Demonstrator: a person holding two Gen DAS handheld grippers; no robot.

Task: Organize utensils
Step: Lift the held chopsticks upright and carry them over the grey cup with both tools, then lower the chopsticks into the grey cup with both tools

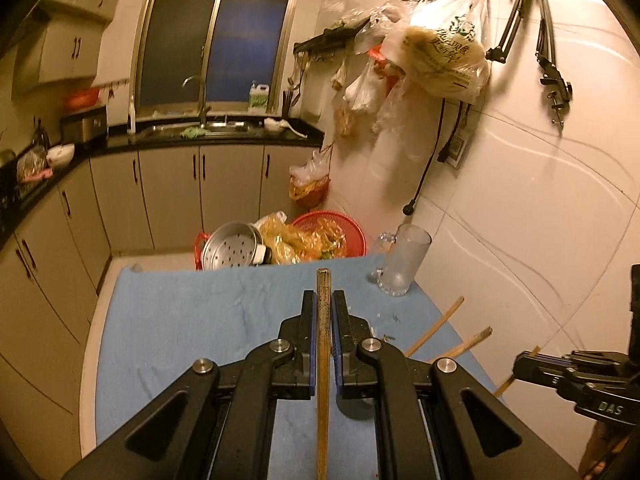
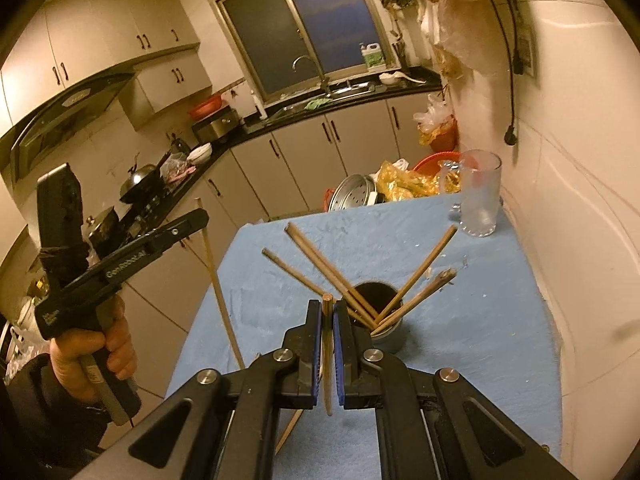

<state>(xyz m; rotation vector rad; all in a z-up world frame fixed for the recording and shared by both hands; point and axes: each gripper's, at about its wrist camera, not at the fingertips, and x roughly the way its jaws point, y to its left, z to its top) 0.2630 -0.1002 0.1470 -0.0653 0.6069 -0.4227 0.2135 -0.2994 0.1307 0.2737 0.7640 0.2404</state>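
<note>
My left gripper (image 1: 323,298) is shut on a wooden chopstick (image 1: 322,380) that runs lengthwise between its pads, above the blue cloth (image 1: 192,320). In the right wrist view the left gripper (image 2: 202,216) is up at the left, a hand (image 2: 96,348) grips its handle, and its chopstick (image 2: 220,292) hangs down. My right gripper (image 2: 327,306) is shut on another chopstick (image 2: 328,360), close to a dark cylindrical holder (image 2: 390,340) with several chopsticks (image 2: 316,256) fanned out of it. The right gripper (image 1: 522,364) shows at the right edge of the left view.
A glass mug (image 2: 480,200) stands at the table's far right corner by the white wall (image 2: 580,200). Beyond the far edge sit a steamer pot (image 1: 230,246) and a red basket (image 1: 352,232) of bags. Cabinets (image 1: 172,196) line the left and back.
</note>
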